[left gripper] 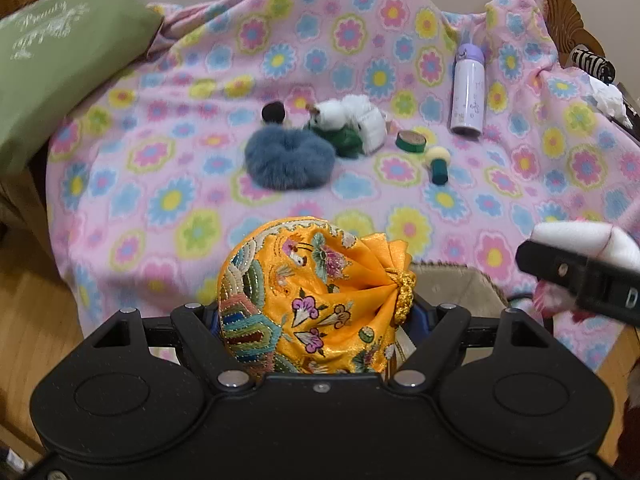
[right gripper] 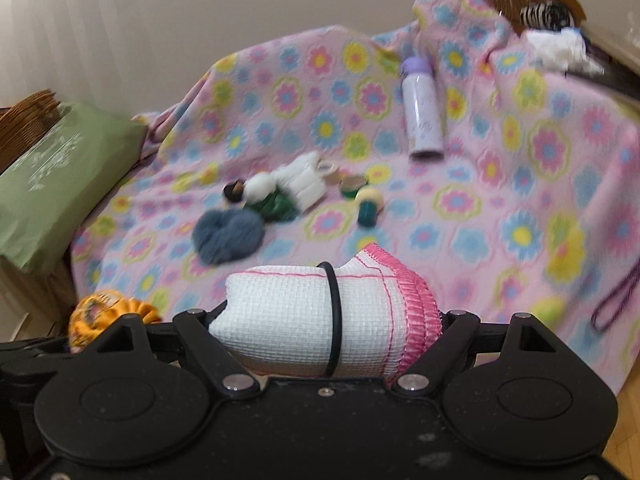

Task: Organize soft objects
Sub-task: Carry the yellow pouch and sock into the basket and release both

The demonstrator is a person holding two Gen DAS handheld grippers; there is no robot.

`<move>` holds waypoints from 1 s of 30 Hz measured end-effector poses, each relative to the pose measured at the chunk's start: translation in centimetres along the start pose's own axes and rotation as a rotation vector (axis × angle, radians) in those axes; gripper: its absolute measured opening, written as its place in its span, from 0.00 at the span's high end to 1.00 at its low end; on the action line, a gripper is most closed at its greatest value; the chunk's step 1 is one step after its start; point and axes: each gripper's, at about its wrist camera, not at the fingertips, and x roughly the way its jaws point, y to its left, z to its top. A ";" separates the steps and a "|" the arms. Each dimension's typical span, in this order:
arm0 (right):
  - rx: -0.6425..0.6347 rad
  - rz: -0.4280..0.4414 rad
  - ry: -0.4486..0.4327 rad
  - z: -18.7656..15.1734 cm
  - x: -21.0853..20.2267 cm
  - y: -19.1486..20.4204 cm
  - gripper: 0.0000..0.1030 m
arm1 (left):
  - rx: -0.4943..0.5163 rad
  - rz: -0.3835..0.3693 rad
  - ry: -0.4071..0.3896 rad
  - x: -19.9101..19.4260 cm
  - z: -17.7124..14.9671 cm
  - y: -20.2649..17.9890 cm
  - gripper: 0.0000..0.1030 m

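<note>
Held clear of the pink flower-print fleece blanket (left gripper: 168, 184): an embroidered orange satin drawstring pouch (left gripper: 308, 300), clamped in the left gripper (left gripper: 312, 320), gathered neck and gold cord turned to the right. Alongside, a rolled white waffle-weave cloth with pink stitched edging (right gripper: 308, 316), cinched by a thin black band and pinched crosswise in the right gripper (right gripper: 320, 332). Both sets of fingers closed on their loads, apparently lifted together off the bed for sorting into one place. Seemingly carried at the near edge of the blanket, above a beige fringed opening (left gripper: 452, 284), possibly a bag or basket and a likely destination.

Still lying mid-blanket: a fluffy blue-grey fur scrunchie (left gripper: 290, 160), touching a small white plush toy in green clothing (left gripper: 344, 126), with a dark pom-pom (left gripper: 273, 112) just beside. Near them, harder items: a green tape roll (left gripper: 412, 140), a green-handled yellow sponge puff (left gripper: 438, 164) and a lilac flask (left gripper: 467, 88), upright against the rise of the blanket. At far left, a green printed cushion (left gripper: 60, 68).

Fingertips themselves buried behind fabric in both views. Blurred throughout by motion; plush details indistinct. Beige opening largely hidden behind the pouch. Striped black-and-white object (left gripper: 592, 65) and white fluffy thing at the right headboard cut off and unidentifiable.
</note>
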 end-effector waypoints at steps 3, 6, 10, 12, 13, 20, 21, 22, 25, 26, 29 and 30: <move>-0.007 -0.007 0.018 -1.3 -0.6 0.3 0.20 | -0.019 -0.005 0.016 -0.4 -1.0 0.2 0.28; -0.012 -0.006 0.038 -2.4 -1.1 0.5 0.20 | -0.042 -0.011 0.026 -0.7 -1.9 0.5 0.28; 0.003 -0.001 0.048 -3.0 -1.9 0.3 0.19 | -0.036 -0.014 0.037 -0.9 -2.6 0.4 0.28; 0.006 -0.017 0.041 -3.1 -2.1 0.1 0.19 | -0.033 -0.008 0.037 -0.8 -2.7 0.3 0.28; 0.003 -0.026 0.041 -3.2 -2.1 0.1 0.19 | -0.035 -0.007 0.041 -0.6 -2.8 0.3 0.28; -0.072 -0.024 0.085 -4.1 -1.5 1.0 0.20 | -0.037 -0.018 0.099 0.6 -4.0 0.2 0.28; -0.073 -0.022 0.089 -4.1 -1.5 1.0 0.20 | -0.051 -0.026 0.114 0.8 -4.0 0.5 0.28; -0.071 -0.022 0.090 -4.1 -1.5 0.9 0.20 | -0.069 -0.027 0.121 0.9 -4.0 0.8 0.28; -0.048 -0.020 0.113 -4.1 -1.2 0.4 0.20 | -0.094 -0.038 0.129 1.1 -4.2 1.3 0.28; -0.040 -0.020 0.133 -4.1 -0.9 0.3 0.20 | -0.089 -0.034 0.130 1.1 -4.3 1.2 0.28; -0.032 -0.018 0.170 -4.4 -0.4 0.2 0.20 | -0.066 -0.018 0.133 1.1 -4.4 0.8 0.28; -0.033 -0.019 0.179 -4.4 -0.3 0.3 0.19 | -0.064 -0.016 0.134 1.1 -4.4 0.8 0.28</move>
